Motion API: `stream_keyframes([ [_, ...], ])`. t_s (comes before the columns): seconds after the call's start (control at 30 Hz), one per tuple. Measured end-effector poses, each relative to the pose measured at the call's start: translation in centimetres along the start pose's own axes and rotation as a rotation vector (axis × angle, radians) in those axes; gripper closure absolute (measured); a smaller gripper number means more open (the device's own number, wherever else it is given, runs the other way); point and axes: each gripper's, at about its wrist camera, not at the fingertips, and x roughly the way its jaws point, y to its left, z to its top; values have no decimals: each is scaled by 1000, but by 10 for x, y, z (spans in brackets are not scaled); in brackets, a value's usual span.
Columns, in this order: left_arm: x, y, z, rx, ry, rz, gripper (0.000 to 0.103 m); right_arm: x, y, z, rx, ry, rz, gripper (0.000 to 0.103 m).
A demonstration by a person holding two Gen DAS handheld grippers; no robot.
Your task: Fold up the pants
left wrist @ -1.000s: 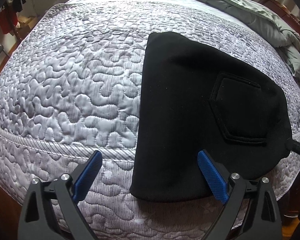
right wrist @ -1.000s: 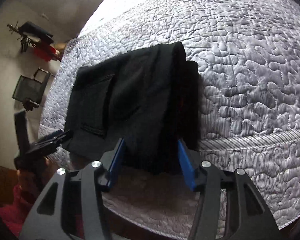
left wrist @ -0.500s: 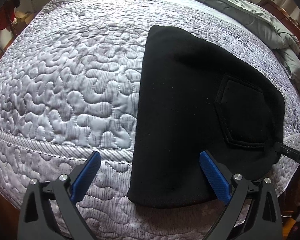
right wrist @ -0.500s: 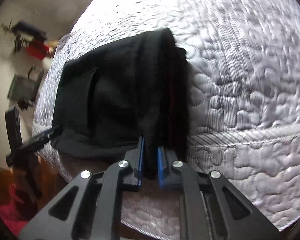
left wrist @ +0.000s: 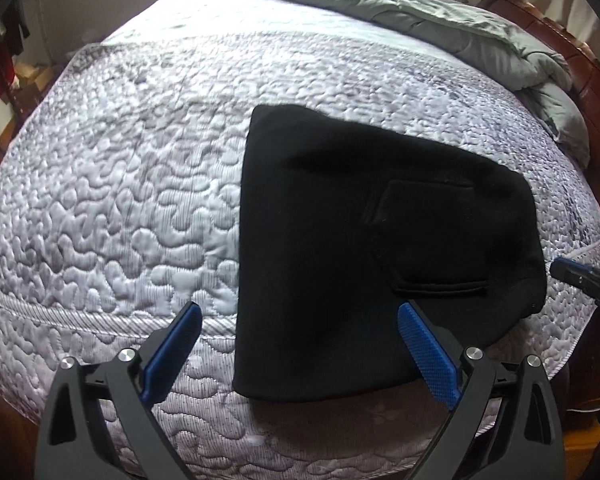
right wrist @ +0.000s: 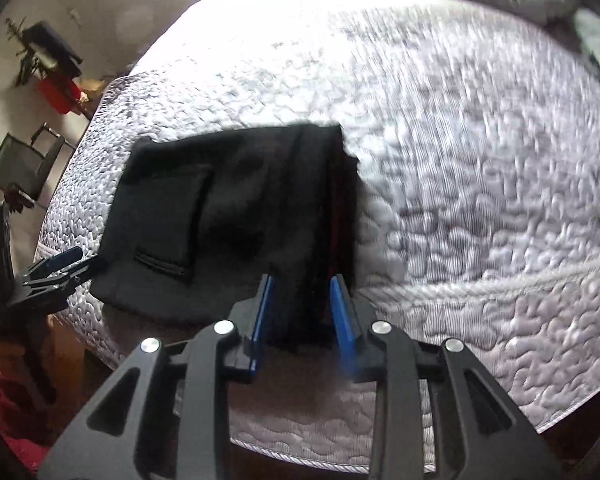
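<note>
Left wrist view: the black pants (left wrist: 364, 240), already folded into a compact block with a back pocket (left wrist: 432, 240) facing up, lie on the quilted bedspread (left wrist: 120, 208) near the bed's near edge; the grey duvet (left wrist: 480, 32) is bunched at the far end; the left tool (left wrist: 300, 348) hangs above that edge with its jaws spread wide and nothing between the pads; the block's lower left corner sits between and just beyond its fingers, so this tool is over the folded side; the right tool (left wrist: 588, 280) shows at the frame's right margin, beside the block's other side.

Right wrist view: the picture is blurred; the same pants (right wrist: 228, 216) run from the left tool (right wrist: 60, 268) at the left across to the right tool (right wrist: 302, 320); here the block's right-hand edge, a thick stack of layers, hangs down between the blue pads; the jaws have just been parting after a close pinch, and the cloth between them looks loosely straddled rather than pressed, so I judge the grip released.

The block's long axis runs from one tool to the other along the bed's edge; each hand is nearest its own end, the right one closer to the cloth; any further fold would likely bring one end over toward the other.
</note>
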Motion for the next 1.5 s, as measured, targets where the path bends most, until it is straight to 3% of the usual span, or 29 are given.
stream_keyframes([
  [0.1,-3,-5,1,14,-14,4,4,0,18,3,-50,-21,25,73],
  [0.2,2,-10,-3,30,-7,16,4,16,23,3,-86,13,-31,74],
  [0.37,31,-8,-9,44,65,43,4,50,19,-5,-68,66,-40,74],
  [0.57,36,5,-6,-25,97,-34,4,53,14,-4,-37,57,-4,72],
  [0.6,35,7,-4,-24,101,-50,4,50,12,-2,-21,56,15,68],
  [0.7,30,22,5,-42,111,-129,4,32,6,1,30,18,90,39],
  [0.73,30,30,10,-58,111,-140,4,25,2,2,39,1,90,36],
  [0.83,35,46,23,-71,127,-153,4,19,-15,7,83,-6,76,31],
  [0.93,46,55,34,-80,178,-258,5,30,-35,8,169,42,182,26],
  [1.07,65,58,42,-104,250,-387,5,58,-49,11,216,123,251,22],
  [1.27,78,45,41,-72,284,-413,5,86,-49,8,217,172,286,16],
  [1.37,78,41,43,-80,294,-404,6,94,-44,12,200,167,298,18],
  [1.4,78,42,44,-93,293,-412,7,94,-42,13,186,158,306,28],
  [1.5,75,49,47,-141,283,-424,17,96,-37,16,170,158,320,42],
])
